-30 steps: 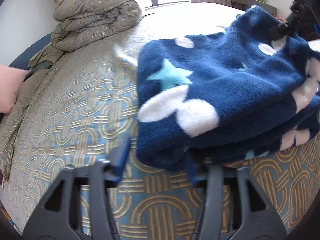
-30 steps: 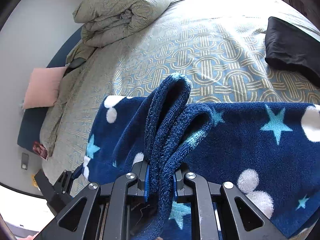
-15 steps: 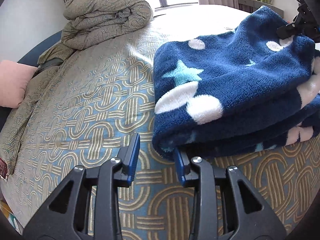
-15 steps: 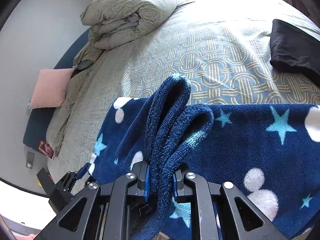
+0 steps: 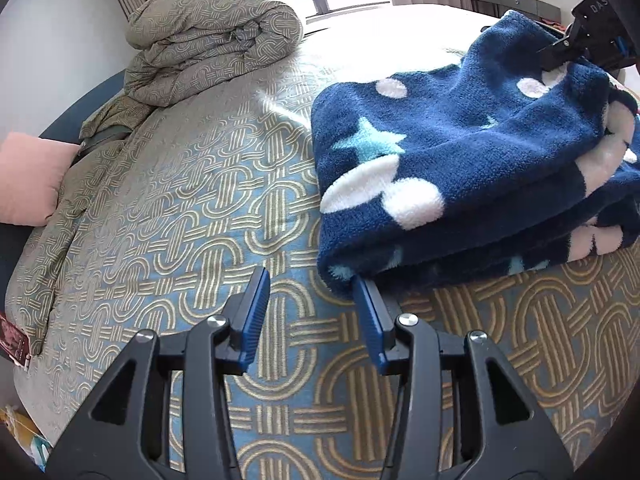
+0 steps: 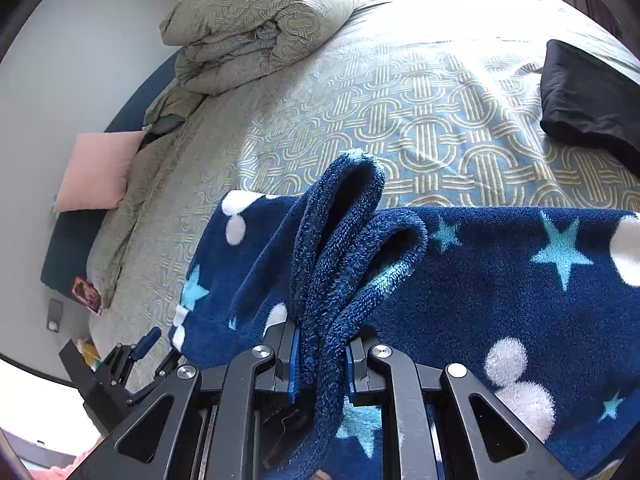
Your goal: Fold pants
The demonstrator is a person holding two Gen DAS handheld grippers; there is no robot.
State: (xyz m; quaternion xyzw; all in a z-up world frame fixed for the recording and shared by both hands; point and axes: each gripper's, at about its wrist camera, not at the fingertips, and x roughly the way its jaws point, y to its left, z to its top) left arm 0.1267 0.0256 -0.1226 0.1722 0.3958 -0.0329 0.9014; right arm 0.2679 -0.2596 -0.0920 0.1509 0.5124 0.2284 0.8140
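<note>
Since a second ago our left tongs [image 5: 310,300] have let the pants [image 5: 460,168] go and are opening, empty, just beside the bed's [image 5: 160,220] folded pile. Our right tongs [image 6: 320,356] pinch a bunched fold.

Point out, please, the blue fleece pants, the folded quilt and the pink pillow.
pants [image 5: 460,152], left wrist view, top folded layer.
quilt [image 6: 256,20], right wrist view, middle of the bundle.
pillow [image 6: 96,168], right wrist view, centre of its face.
</note>
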